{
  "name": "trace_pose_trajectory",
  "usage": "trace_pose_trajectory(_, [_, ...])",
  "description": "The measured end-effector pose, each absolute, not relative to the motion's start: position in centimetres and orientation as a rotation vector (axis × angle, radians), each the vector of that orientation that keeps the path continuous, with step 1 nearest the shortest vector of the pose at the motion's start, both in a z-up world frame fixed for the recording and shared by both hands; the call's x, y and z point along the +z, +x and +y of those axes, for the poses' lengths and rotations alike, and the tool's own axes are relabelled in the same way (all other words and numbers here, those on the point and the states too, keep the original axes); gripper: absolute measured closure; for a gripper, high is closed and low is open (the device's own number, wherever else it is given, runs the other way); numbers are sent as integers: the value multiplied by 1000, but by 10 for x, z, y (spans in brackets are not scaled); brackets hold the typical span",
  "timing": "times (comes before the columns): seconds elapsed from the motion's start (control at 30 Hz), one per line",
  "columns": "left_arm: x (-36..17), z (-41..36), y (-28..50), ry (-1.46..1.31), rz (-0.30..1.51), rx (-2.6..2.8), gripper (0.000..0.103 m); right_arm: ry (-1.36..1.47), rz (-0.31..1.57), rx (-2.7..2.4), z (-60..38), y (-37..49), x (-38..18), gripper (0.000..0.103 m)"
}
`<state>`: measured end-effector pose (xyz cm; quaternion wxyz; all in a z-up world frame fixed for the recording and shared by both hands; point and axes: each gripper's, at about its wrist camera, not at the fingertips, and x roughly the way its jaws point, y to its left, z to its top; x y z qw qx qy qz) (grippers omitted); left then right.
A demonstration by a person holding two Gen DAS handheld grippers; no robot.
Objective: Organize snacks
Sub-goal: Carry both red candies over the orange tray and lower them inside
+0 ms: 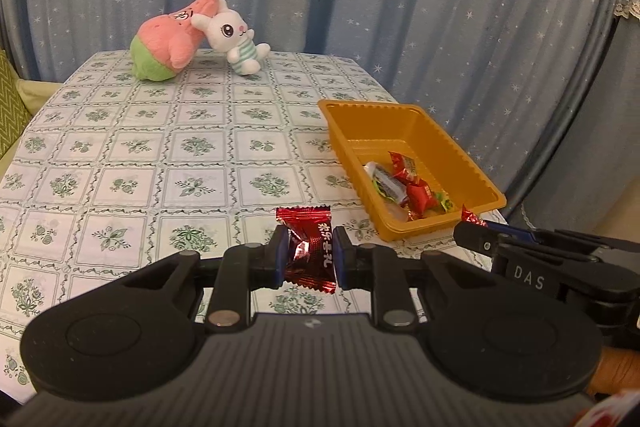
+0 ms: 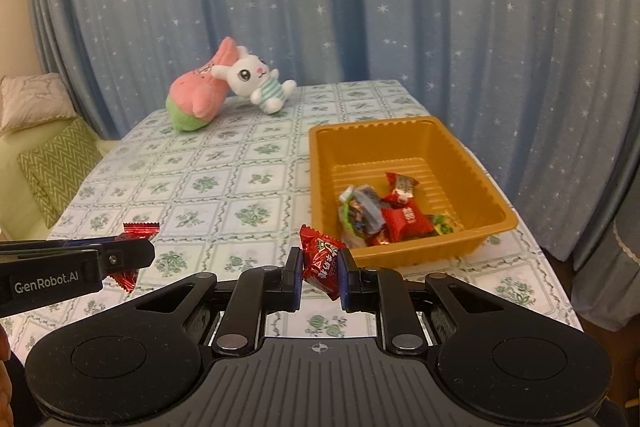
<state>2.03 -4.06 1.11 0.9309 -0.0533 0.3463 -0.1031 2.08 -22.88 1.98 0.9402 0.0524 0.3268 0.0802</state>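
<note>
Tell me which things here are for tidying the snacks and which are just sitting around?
For the job:
- dark red candy in the left gripper
- bright red candy in the right gripper
- orange tray with candies already inside

Just lying about:
- pink plush
- white bunny plush
- tablecloth
- star curtain

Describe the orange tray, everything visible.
The orange tray is a rectangular, thin-looking plastic tub with ribbed walls, a ridged floor and a flat rim. It sits upright on the checked tablecloth near the table's right edge. Several wrapped candies, mostly red, lie piled at its near end; the far end is bare. Neither gripper touches it.
</note>
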Motion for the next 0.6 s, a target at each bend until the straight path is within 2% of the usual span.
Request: trace_pose_trajectory(0.6, [10, -67, 37, -110, 720, -263, 83, 138, 672, 91, -263, 27, 18, 85])
